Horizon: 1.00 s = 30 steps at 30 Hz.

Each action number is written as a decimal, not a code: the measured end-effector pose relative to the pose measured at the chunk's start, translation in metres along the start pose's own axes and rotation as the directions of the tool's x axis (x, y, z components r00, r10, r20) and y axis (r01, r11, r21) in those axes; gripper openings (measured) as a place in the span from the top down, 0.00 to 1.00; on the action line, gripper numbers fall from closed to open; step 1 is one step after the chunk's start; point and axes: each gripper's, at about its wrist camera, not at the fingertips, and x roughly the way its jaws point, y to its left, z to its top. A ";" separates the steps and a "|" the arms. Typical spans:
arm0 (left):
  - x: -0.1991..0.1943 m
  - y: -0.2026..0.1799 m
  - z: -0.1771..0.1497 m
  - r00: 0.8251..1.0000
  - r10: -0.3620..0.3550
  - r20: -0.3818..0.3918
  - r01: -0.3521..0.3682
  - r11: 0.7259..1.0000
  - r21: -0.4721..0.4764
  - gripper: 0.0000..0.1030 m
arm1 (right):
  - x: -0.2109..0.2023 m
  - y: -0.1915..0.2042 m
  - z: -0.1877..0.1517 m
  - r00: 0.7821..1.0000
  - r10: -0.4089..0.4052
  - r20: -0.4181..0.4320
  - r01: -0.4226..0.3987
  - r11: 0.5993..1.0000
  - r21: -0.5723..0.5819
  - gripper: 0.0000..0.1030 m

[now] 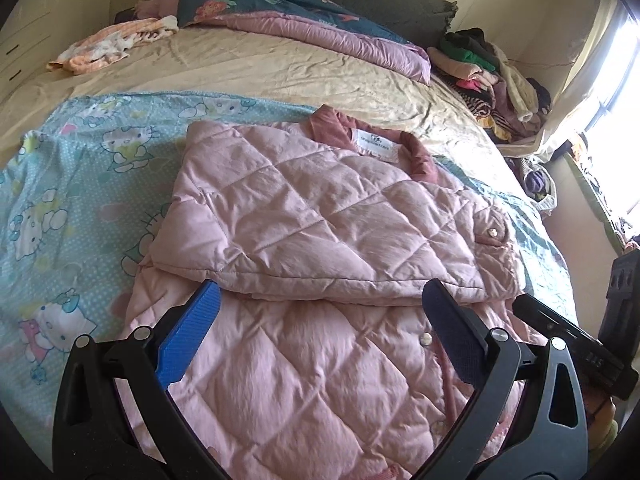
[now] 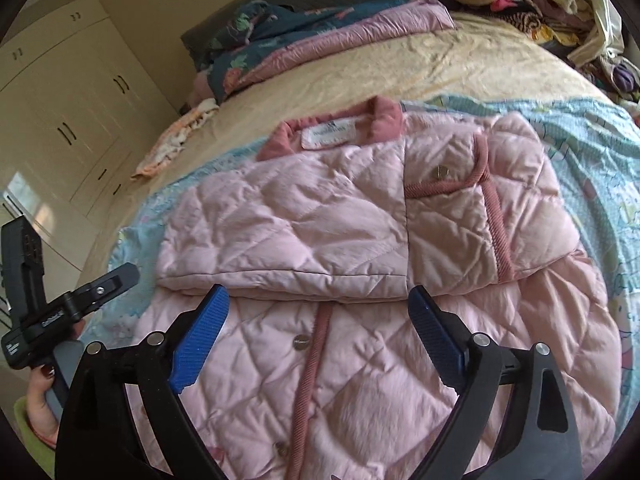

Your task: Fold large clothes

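A pink quilted jacket [image 1: 320, 216] lies flat on the bed, collar at the far end, with both sleeves folded in across its chest. It also shows in the right wrist view [image 2: 360, 240]. My left gripper [image 1: 320, 296] is open and empty, hovering over the jacket's lower half just short of the folded sleeve edge. My right gripper [image 2: 320, 300] is open and empty, over the same lower half near the button placket. The right gripper's body [image 1: 572, 344] shows at the right of the left wrist view; the left gripper's body [image 2: 60, 308] shows at the left of the right wrist view.
A light blue cartoon-print sheet [image 1: 80, 200] lies under the jacket on a beige bed [image 1: 240, 64]. A floral quilt [image 1: 288, 4] is bunched at the head. A pile of clothes [image 1: 492, 76] sits at the far right. White wardrobes [image 2: 68, 120] stand beside the bed.
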 end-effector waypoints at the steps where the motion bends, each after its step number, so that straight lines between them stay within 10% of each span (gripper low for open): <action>1: -0.003 -0.001 0.000 1.000 -0.001 0.003 0.001 1.000 0.002 0.08 | -0.005 0.003 0.000 1.000 0.007 0.007 -0.007 1.000 -0.004 0.12; 30: -0.090 -0.028 -0.020 0.993 -0.026 0.111 0.018 0.998 0.066 0.08 | -0.143 0.023 -0.010 0.980 0.015 0.199 -0.008 0.999 -0.035 0.05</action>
